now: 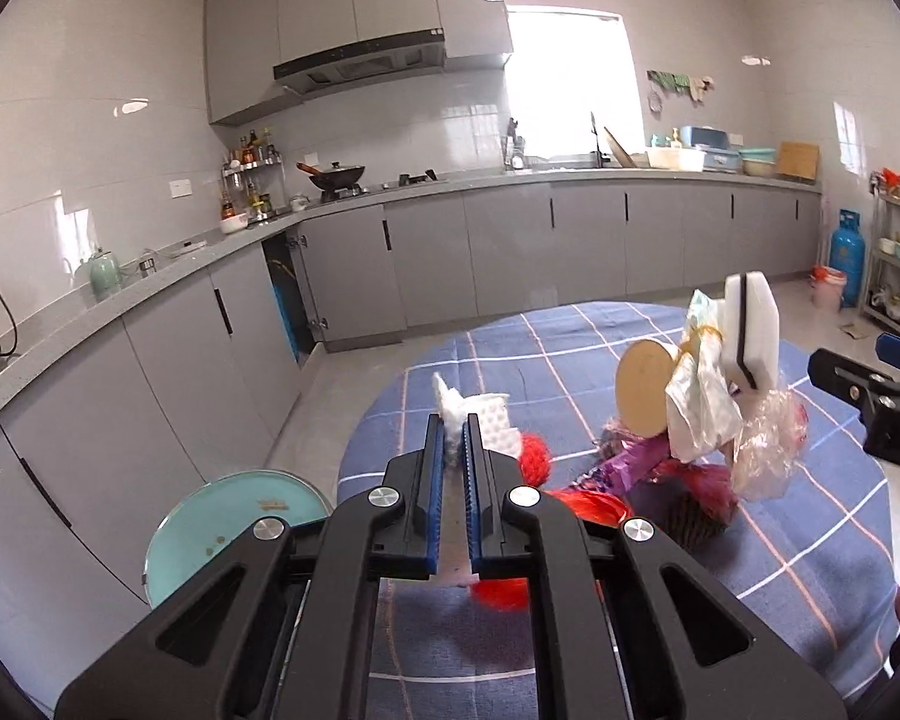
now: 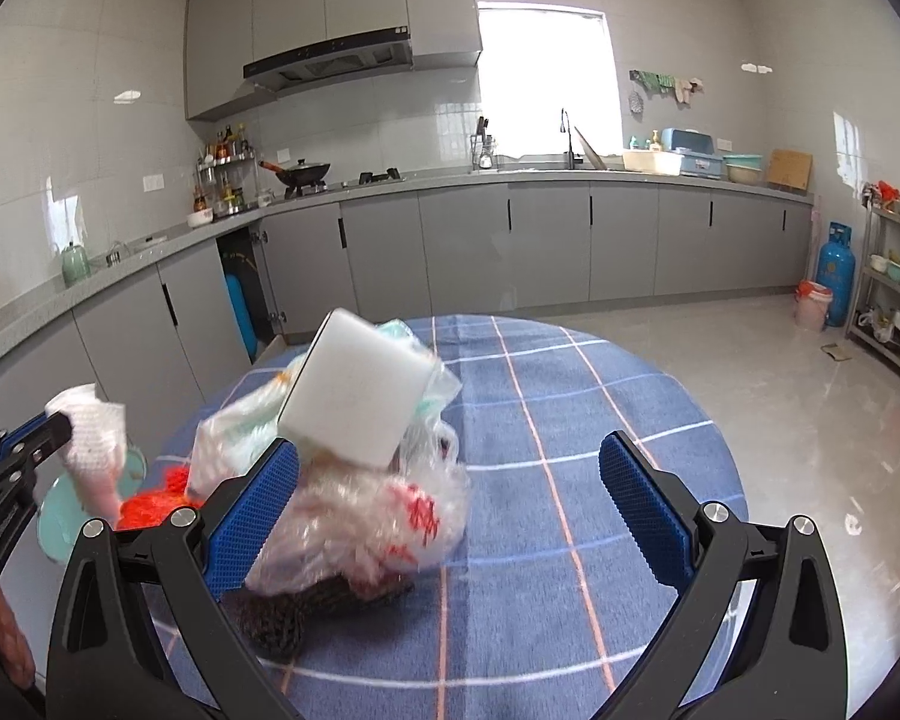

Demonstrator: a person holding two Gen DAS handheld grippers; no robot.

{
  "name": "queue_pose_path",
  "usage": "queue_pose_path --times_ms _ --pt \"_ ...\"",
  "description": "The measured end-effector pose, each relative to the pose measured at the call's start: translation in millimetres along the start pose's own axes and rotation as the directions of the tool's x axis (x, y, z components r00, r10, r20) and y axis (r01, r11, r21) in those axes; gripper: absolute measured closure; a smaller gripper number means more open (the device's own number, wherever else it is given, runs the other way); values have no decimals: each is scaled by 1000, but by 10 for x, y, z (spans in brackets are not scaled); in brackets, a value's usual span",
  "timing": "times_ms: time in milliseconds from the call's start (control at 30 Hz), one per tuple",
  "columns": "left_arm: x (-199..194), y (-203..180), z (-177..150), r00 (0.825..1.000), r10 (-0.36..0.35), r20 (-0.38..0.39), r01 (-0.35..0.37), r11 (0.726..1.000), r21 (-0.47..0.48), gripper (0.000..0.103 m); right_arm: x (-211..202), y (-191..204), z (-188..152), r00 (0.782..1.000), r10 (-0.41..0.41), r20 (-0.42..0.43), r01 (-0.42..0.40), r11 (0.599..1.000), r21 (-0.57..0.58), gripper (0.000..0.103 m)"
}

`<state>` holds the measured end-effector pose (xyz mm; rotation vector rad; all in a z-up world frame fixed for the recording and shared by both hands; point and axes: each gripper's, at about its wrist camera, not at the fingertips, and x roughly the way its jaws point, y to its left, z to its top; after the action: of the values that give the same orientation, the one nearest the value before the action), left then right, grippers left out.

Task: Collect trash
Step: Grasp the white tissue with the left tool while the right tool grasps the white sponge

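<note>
White crumpled tissue (image 1: 453, 405) is pinched in the nearly closed left claw (image 1: 452, 450), above the checked cloth of the counter (image 1: 810, 546); soft and light, it holds best at a bunched fold. Right claw (image 2: 450, 498) stands wide and empty just beside the trash heap: a foam block (image 2: 360, 390) atop slippery plastic bags (image 2: 360, 528), probably safest gathered from below.
</note>
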<state>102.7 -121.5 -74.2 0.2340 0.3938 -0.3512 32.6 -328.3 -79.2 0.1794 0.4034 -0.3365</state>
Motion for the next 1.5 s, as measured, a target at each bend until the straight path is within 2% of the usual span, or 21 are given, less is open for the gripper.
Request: queue_pose_path --times_ms 300,567,633,733,833,1000,1133,1500 --pt "-137 -45 64 996 60 63 -64 997 48 96 213 86 173 997 73 3 -73 996 57 5" --pt "-117 58 80 995 81 52 -82 996 30 96 349 151 180 991 130 -34 -127 989 76 8" --pt "-154 115 100 995 80 66 -82 996 27 96 387 161 179 986 156 -51 -151 985 84 25" --pt "-205 119 132 994 75 76 -77 997 26 96 446 179 184 977 191 -89 -183 979 93 43" --pt "-232 113 137 994 74 78 -77 997 29 96 411 207 199 975 205 -89 -198 977 80 46" --pt "-254 126 140 993 93 79 -96 995 30 96 250 290 247 983 176 -49 -175 984 11 48" --pt "-272 174 156 987 138 80 -141 990 30 96 134 478 316 996 84 -5 -85 989 -121 48" --pt "-272 455 256 980 186 77 -186 982 -6 96 250 736 345 995 99 -33 -104 974 -201 48"
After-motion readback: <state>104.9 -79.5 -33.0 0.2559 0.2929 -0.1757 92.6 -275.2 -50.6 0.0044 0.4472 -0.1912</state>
